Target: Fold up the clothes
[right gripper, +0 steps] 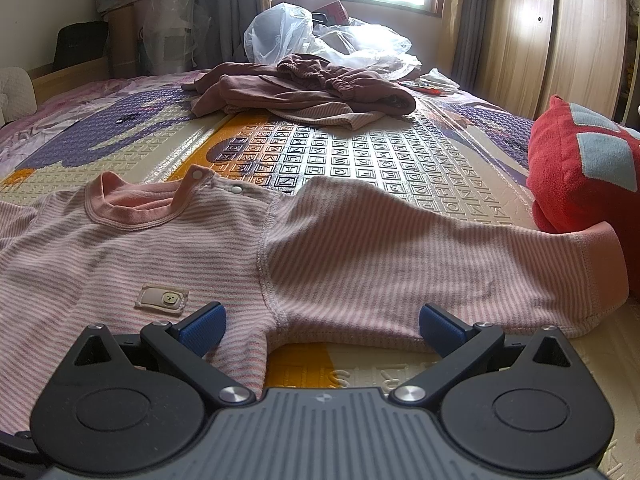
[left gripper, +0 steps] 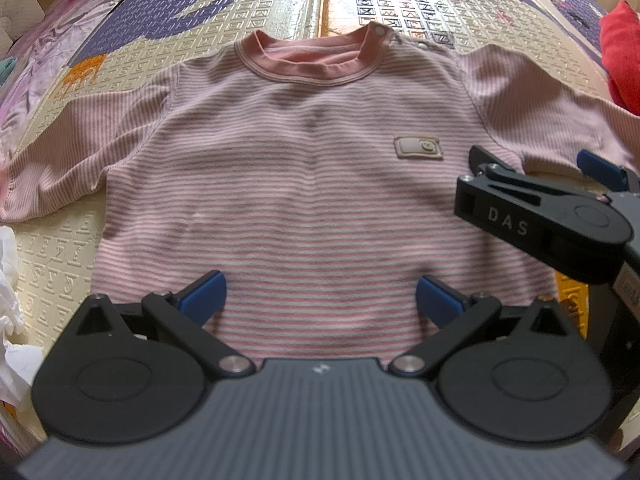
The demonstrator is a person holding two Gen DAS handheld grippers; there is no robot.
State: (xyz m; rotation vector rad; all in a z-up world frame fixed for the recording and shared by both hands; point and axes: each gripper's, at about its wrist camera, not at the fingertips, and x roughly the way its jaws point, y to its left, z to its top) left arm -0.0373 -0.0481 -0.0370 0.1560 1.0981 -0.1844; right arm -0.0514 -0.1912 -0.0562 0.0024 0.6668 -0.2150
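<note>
A pink-and-white striped child's shirt (left gripper: 296,184) lies flat, front up, on a patterned play mat (left gripper: 248,12), sleeves spread, pink collar away from me. My left gripper (left gripper: 320,300) is open and empty above the shirt's bottom hem. My right gripper (right gripper: 322,326) is open and empty just above the shirt's right armpit, where the right sleeve (right gripper: 420,264) meets the body (right gripper: 120,256). The right gripper also shows in the left wrist view (left gripper: 548,168), by the shirt's right side. A small sewn label (left gripper: 419,148) sits on the chest.
A pile of brownish-mauve clothes (right gripper: 304,88) lies at the far end of the mat, plastic bags (right gripper: 320,40) behind it. A red cushion (right gripper: 580,168) sits right of the sleeve cuff. White fabric (left gripper: 10,312) lies at the left edge. A wooden wardrobe (right gripper: 560,32) stands at right.
</note>
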